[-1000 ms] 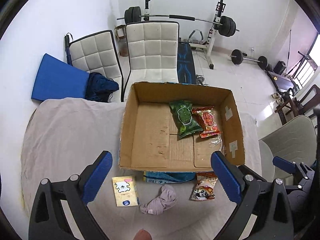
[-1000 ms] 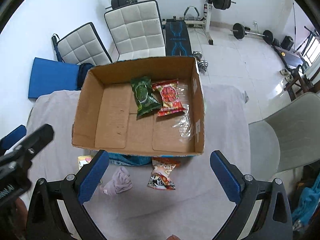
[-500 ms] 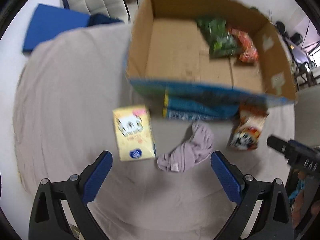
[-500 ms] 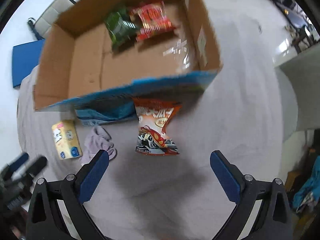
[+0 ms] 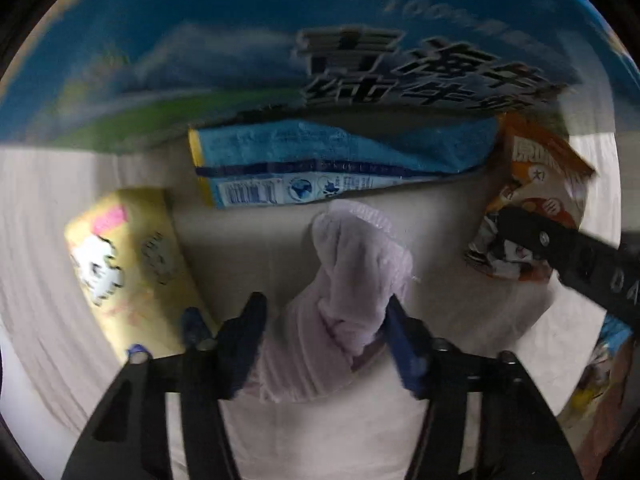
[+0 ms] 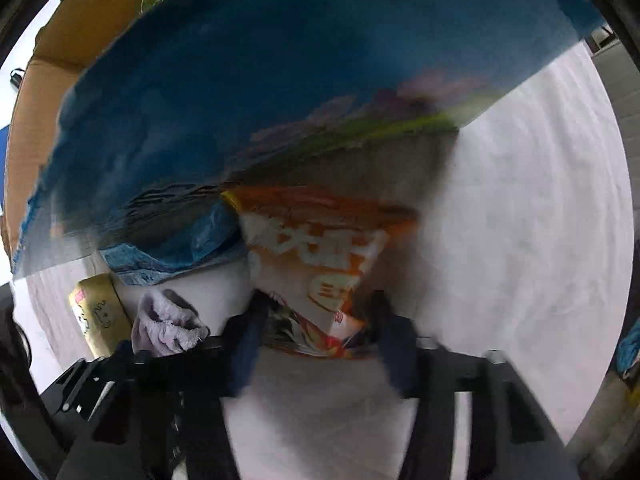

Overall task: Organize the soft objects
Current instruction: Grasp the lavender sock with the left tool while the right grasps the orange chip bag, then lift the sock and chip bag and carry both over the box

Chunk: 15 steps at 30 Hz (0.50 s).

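Observation:
A crumpled lilac cloth (image 5: pixel 344 292) lies on the beige table cover, and my left gripper (image 5: pixel 324 320) is low over it with a finger on each side, jaws partly closed around it. An orange snack bag (image 6: pixel 320 276) lies against the box's front wall, and my right gripper (image 6: pixel 316 328) straddles its near end, jaws partly closed. It also shows in the left wrist view (image 5: pixel 532 196). The lilac cloth also shows in the right wrist view (image 6: pixel 164 324). Whether either gripper presses its object is unclear through blur.
The cardboard box's blue printed front wall (image 5: pixel 280 60) fills the top of both views. A blue packet (image 5: pixel 320 164) sticks out under it. A yellow tissue pack (image 5: pixel 128 264) lies left of the cloth. The right gripper's arm (image 5: pixel 580 264) shows at right.
Both grippers dropped from high above the box down to the table. The left one now brackets the lilac cloth and the right one the orange snack bag, with jaws narrowed.

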Motion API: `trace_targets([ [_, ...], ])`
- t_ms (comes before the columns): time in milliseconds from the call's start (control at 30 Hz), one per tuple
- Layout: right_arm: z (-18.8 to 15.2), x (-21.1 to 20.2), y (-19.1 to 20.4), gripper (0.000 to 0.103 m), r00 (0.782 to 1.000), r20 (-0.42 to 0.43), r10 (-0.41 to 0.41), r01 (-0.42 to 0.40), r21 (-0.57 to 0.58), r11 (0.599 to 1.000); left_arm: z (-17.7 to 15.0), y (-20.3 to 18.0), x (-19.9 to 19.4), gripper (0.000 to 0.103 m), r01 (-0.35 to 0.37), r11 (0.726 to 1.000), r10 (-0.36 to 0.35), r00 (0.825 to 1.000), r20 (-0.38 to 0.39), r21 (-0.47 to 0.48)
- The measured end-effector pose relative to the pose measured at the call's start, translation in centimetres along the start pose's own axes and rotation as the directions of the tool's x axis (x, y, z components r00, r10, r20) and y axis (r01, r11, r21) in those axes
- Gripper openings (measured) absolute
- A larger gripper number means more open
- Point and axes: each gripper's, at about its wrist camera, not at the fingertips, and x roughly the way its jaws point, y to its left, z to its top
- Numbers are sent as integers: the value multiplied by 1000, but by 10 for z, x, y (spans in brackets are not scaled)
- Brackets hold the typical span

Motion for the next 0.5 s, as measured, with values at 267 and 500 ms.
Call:
trace_targets([
  [267, -31, -5, -21, 28, 989, -131, -68, 52, -120, 991, -38, 19, 2, 48, 132, 962, -146, 988, -45, -239],
  [500, -33, 4, -40, 48, 992, -113, -52, 44, -72, 996, -46, 9, 22, 49, 106, 975, -119, 991, -54, -194],
])
